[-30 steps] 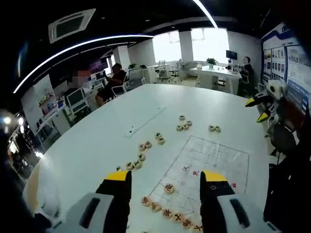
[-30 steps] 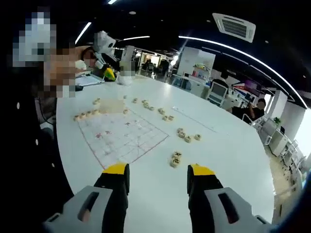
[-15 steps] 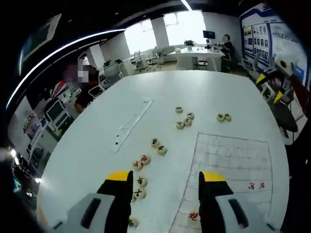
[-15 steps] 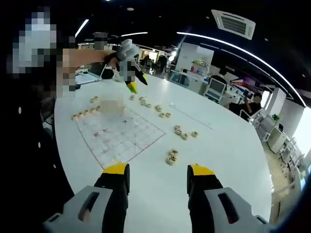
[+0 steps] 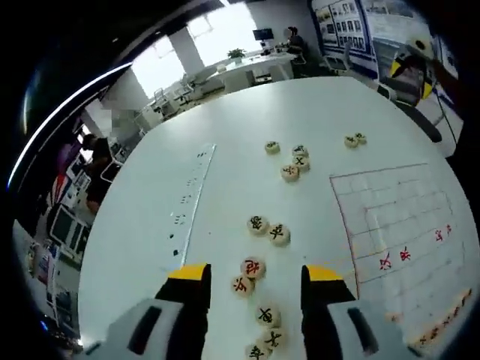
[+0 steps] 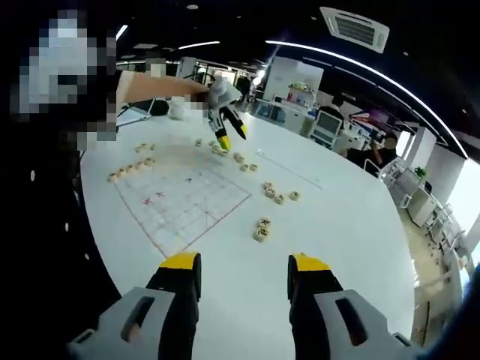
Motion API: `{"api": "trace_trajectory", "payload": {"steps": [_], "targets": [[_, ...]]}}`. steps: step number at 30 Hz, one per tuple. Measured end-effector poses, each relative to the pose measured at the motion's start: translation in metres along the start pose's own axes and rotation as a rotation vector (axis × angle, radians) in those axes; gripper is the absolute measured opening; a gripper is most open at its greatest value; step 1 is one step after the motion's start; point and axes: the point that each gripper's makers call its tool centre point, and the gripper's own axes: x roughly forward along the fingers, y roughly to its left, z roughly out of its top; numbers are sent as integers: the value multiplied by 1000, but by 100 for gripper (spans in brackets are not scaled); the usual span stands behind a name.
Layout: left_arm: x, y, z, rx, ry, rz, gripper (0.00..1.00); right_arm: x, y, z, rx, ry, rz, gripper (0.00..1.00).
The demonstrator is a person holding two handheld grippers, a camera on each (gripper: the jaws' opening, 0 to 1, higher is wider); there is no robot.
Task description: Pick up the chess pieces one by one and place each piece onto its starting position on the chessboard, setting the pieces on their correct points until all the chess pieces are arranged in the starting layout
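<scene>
The chessboard sheet [image 5: 405, 225] with thin red lines lies on the white table, with a row of round wooden pieces [image 5: 442, 322] along its near edge. My left gripper [image 5: 255, 279] is open above a string of loose pieces [image 5: 253, 267] beside the board. More loose pieces [image 5: 290, 172] lie farther out. In the right gripper view the board [image 6: 184, 199] is left of centre and the left gripper [image 6: 232, 136] hovers over pieces at its far edge. My right gripper [image 6: 244, 266] is open and holds nothing, well short of a pair of pieces [image 6: 260, 229].
A long white strip [image 5: 191, 199] lies on the table left of the loose pieces. The right gripper [image 5: 409, 64] shows at the table's far right edge. A person's arm [image 6: 157, 86] reaches over the board's far side. Office desks and chairs stand beyond the table.
The left gripper has swung off the board toward the loose pieces beside it and come lower over them. In the right gripper view it has travelled right along the board's far edge.
</scene>
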Motion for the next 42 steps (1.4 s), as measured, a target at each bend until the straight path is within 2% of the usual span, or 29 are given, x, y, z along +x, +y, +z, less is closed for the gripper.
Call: {"api": "trace_trajectory", "payload": {"steps": [1,4,5,8,10,13,15,17,18,22,25,32,36,37,38,42], "targets": [[3,-3,3,-4,-20,-25,46,0,0,0,1,2,0,47],[12,-8,3,24,-17,-59,40,0,1,-3,6,13,-2,47],[16,-11,-1,59,15,-76,38,0,1,-4,9,17,-3,47],[24,-15,-7,99,53,-85,34,1,3,-5,13,23,-2,47],[29,-16,-8,101,53,-90,34,2,3,-5,16,25,-1,47],[34,-18,-10,82,61,-103,34,4,3,-5,19,27,1,47],[39,-8,-17,91,69,-100,31,4,2,-6,19,30,3,47],[40,-5,-20,40,81,-94,28,5,2,-7,21,31,6,47],[41,-2,-18,48,72,-89,27,5,2,-8,22,31,6,47],[43,-5,-17,9,40,-119,25,5,1,-8,26,29,6,47],[47,-8,-22,13,53,-133,20,5,1,-10,30,29,7,47],[47,-7,-21,-20,59,-127,20,5,3,-10,28,19,13,47],[35,-6,-15,-141,37,-104,20,5,4,-10,29,10,17,47],[26,-2,-12,-199,19,-76,20,6,4,-9,29,4,19,47],[22,-2,-11,-214,8,-68,20,7,3,-9,28,-2,21,46],[-10,0,-7,-296,-58,38,20,14,3,-5,20,-29,43,46]]}}
